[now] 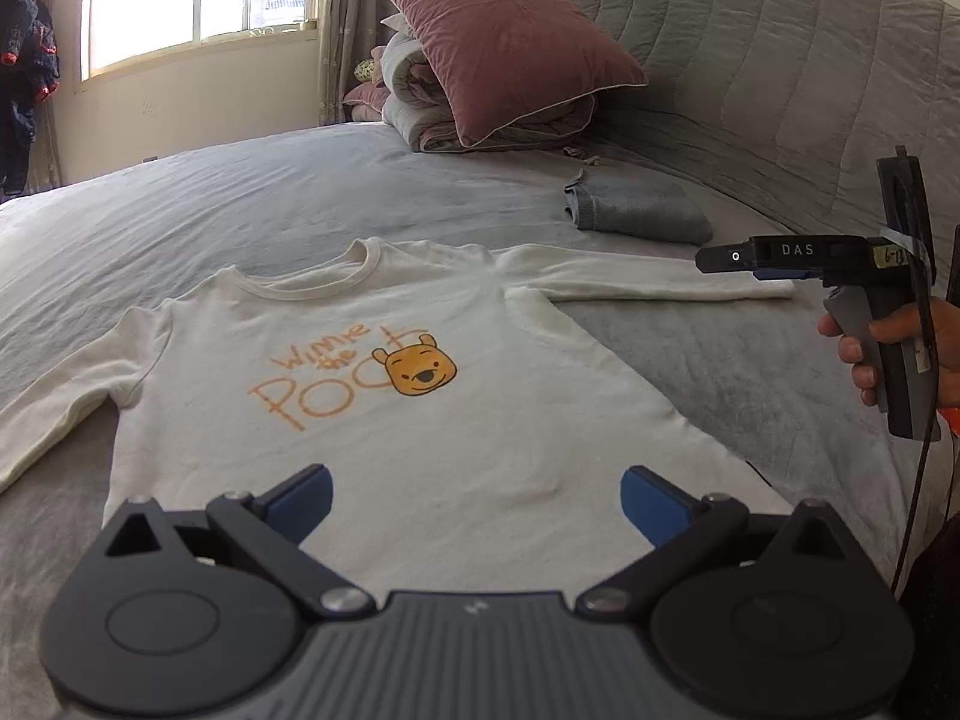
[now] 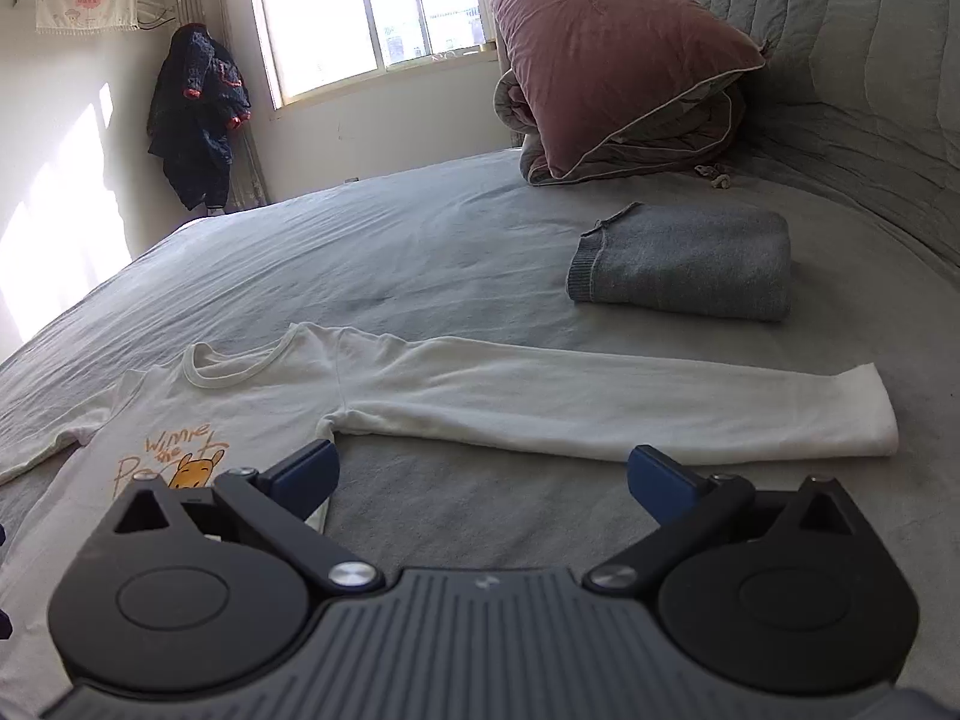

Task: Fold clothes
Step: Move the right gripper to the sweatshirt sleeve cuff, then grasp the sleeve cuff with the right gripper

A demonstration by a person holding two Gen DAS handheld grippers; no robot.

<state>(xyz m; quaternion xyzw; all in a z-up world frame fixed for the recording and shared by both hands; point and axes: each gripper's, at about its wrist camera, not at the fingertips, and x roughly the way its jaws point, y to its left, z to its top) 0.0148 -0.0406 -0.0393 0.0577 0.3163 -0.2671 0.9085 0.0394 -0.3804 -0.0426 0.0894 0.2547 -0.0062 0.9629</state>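
A white long-sleeved shirt [image 1: 420, 420] with an orange bear print lies flat and face up on the grey bed, both sleeves spread out. My left gripper [image 1: 474, 498] hovers open above the shirt's lower hem, nothing between its fingers. In the right wrist view the shirt's right sleeve [image 2: 600, 402] stretches across the sheet, and my right gripper [image 2: 480, 474] stands open just in front of it, near the armpit. The left wrist view also shows the right gripper [image 1: 744, 267] from the side, held by a hand above the sleeve's cuff.
A folded grey garment [image 2: 684, 264] lies beyond the sleeve. A pink pillow [image 2: 612, 54] leans on a rolled duvet against the padded grey headboard [image 1: 780, 78]. Dark clothes [image 2: 198, 114] hang by the window. Grey bedsheet [image 1: 240, 204] spreads to the left.
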